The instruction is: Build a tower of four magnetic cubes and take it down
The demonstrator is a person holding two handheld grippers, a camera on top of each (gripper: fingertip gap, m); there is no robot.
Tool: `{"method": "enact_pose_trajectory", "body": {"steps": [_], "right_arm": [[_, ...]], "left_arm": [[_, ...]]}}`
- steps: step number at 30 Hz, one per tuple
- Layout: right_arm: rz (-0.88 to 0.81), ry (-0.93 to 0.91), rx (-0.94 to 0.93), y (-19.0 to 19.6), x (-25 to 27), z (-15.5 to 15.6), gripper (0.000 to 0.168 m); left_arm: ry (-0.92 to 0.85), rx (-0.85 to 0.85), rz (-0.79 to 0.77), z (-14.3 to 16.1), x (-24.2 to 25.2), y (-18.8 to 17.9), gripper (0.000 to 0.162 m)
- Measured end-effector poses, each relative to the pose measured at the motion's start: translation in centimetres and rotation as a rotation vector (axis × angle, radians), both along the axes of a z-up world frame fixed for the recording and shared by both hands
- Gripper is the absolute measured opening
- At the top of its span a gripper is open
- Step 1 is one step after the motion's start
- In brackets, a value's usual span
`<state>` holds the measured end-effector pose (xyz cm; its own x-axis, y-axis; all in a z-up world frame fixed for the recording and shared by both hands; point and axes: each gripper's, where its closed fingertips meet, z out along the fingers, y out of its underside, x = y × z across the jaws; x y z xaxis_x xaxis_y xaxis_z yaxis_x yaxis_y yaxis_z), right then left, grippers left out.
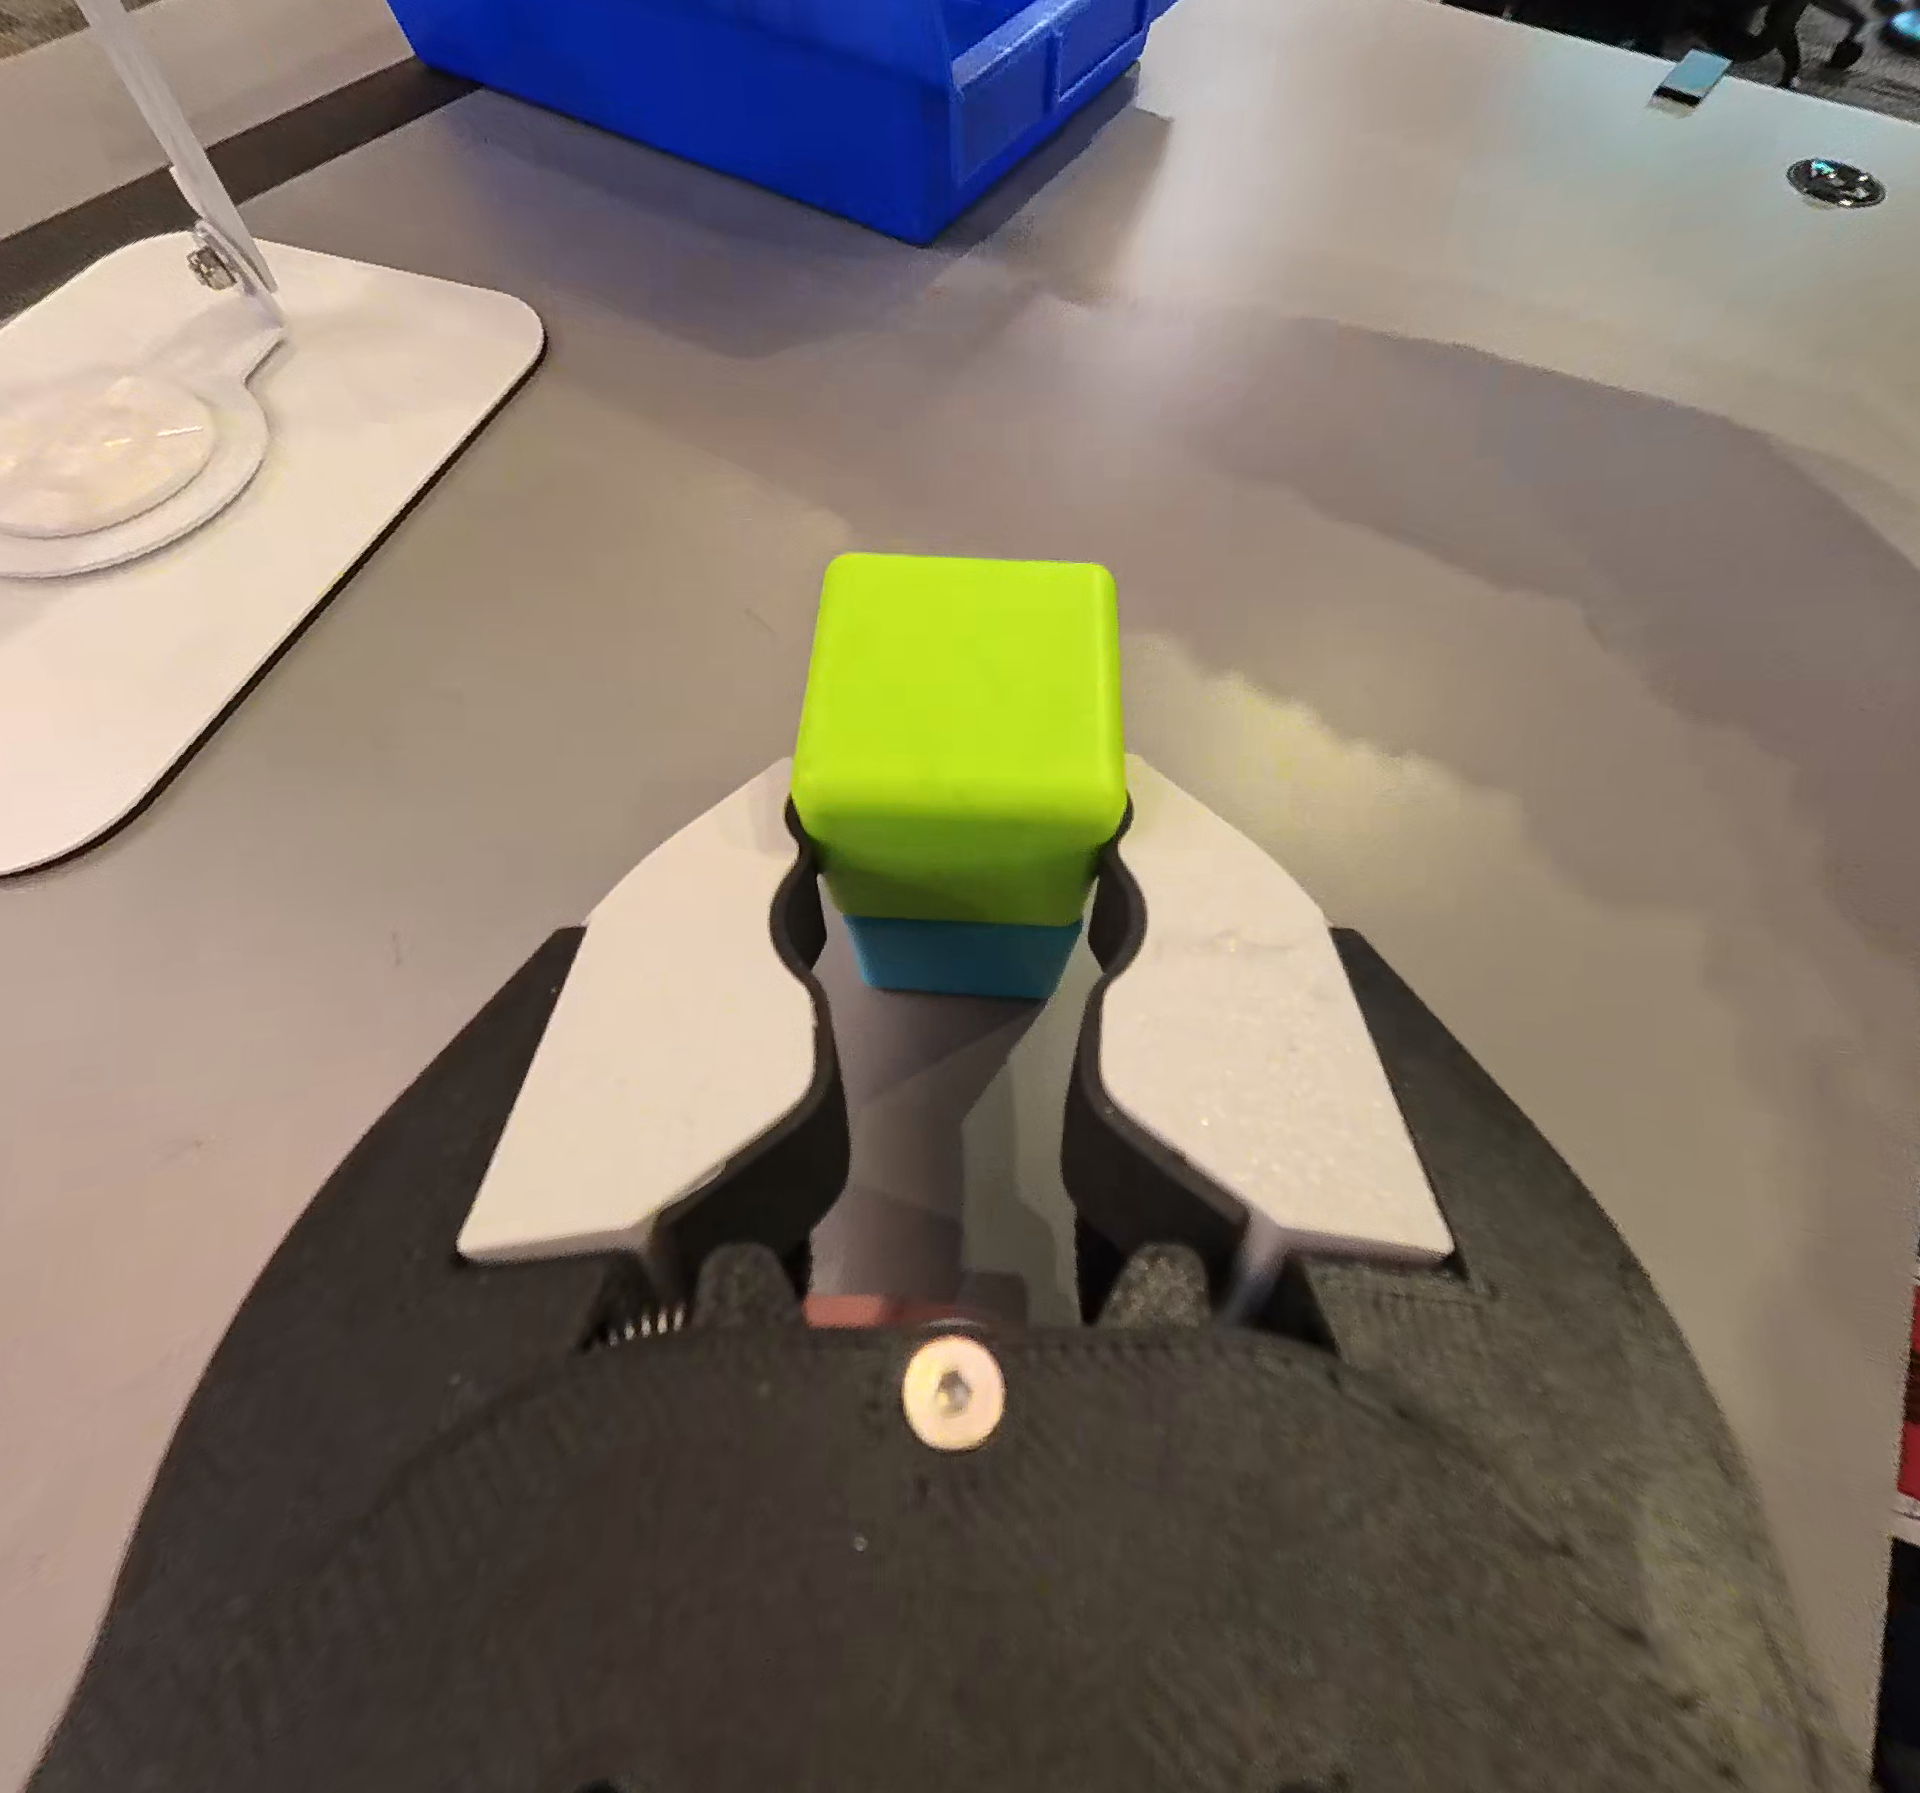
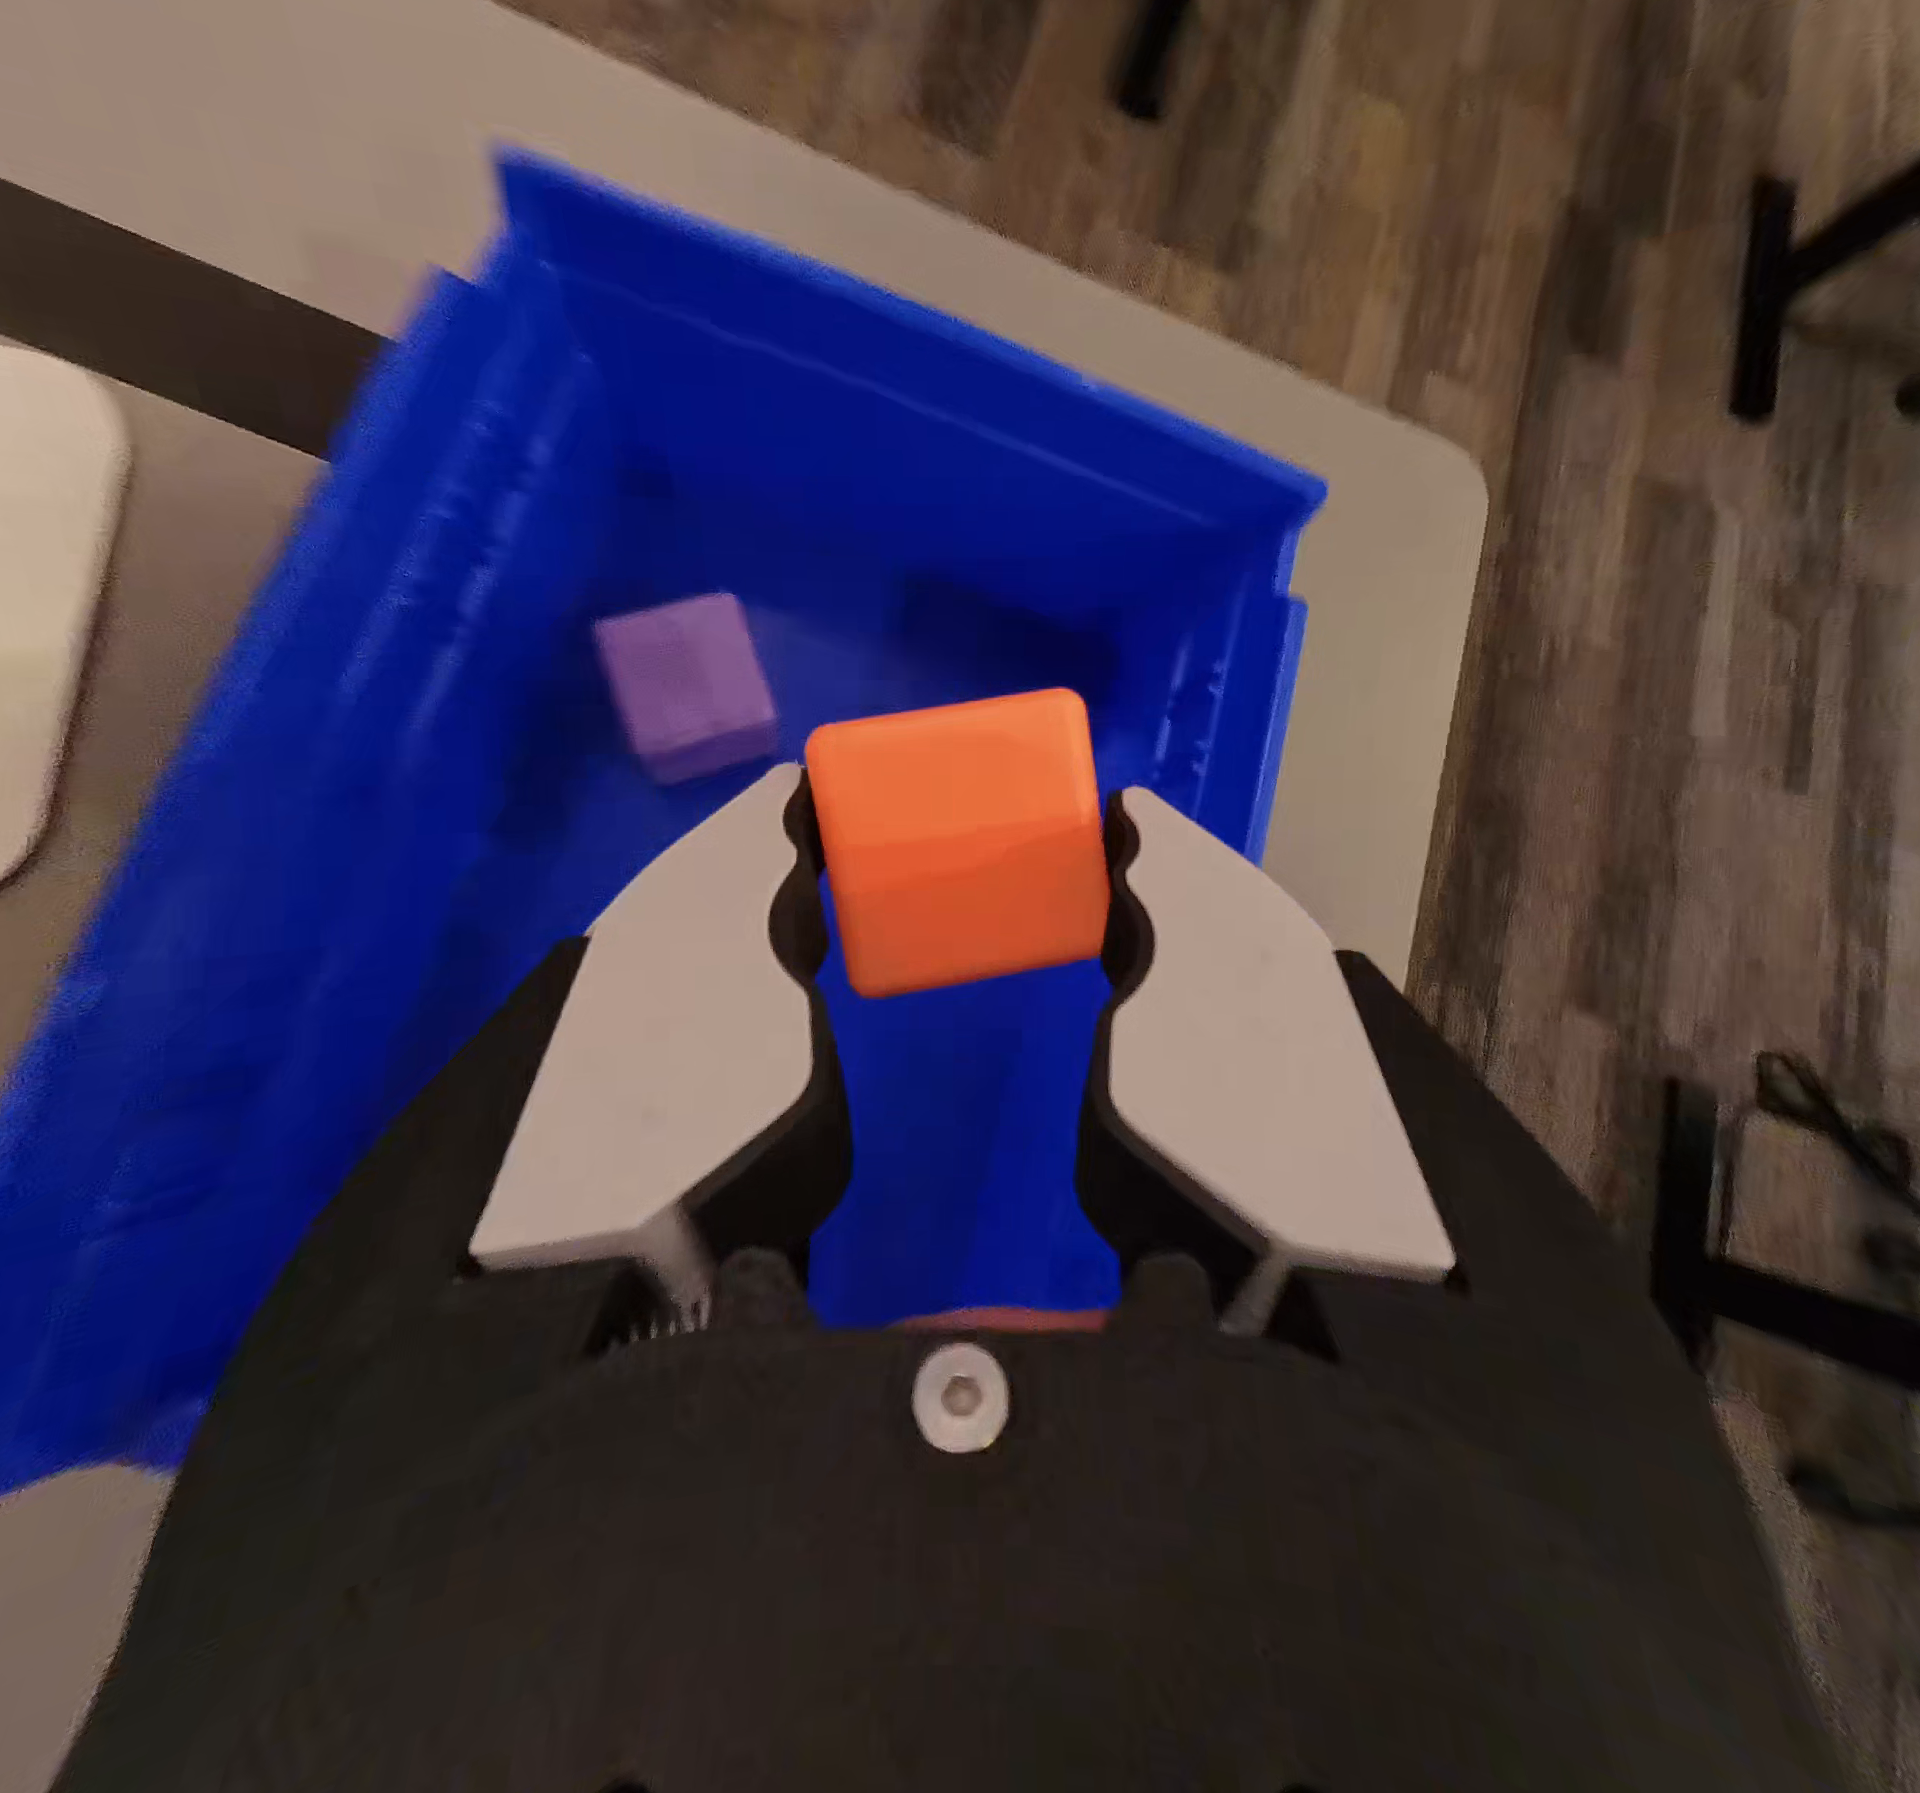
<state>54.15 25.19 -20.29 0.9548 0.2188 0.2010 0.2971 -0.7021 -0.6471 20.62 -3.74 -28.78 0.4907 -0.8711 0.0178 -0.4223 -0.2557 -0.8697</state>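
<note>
Two cubes are stacked on the table [image 1: 1351, 517] right now. The green cube [image 1: 956, 704] sits on top of the blue cube [image 1: 951, 959]. So I think the tower is half built, or half taken down. I cannot tell which from here.

The left gripper [image 1: 956, 834] is closed on the green cube. Its two fingers press the cube's sides, low down, near where it meets the blue cube. The gap between them is just as wide as the cube. The blue cube is not touched by the fingers, as far as I can see.

The right gripper [image 2: 956, 850] holds an orange cube [image 2: 956, 839]. It hangs in the air over the blue bin [image 2: 312, 912]. The fingers pinch it on both sides, and the cube looks a bit tilted. A purple cube [image 2: 686, 683] lies on the floor of the bin, a little way off to the left.

If the tower is going up, the orange cube must go over to the stack and come down flat on the green one. The left gripper can keep the stack from sliding. The magnets may snap the cubes together early, so it should line up first.

If the tower is coming down, the orange cube just needs to drop in the bin beside the purple one.
</note>
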Motion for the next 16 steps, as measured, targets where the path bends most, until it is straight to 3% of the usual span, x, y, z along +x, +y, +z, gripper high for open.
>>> {"method": "enact_pose_trajectory", "body": {"steps": [1,10,16], "right_arm": [[-0.024,0.006,-0.021,0.2,0.4,-1.2,0.052],[-0.169,-0.016,-0.15,1.3,2.2,-9.4,0.052],[-0.228,-0.015,-0.157,1.7,2.4,-10.9,0.053]], "left_arm": [[0.0,0.0,0.0,0.0,0.0,0.0,0.049],[0.001,0.002,-0.001,0.0,0.0,0.0,0.049],[-0.002,-0.001,-0.003,0.0,0.0,0.0,0.049]]}}
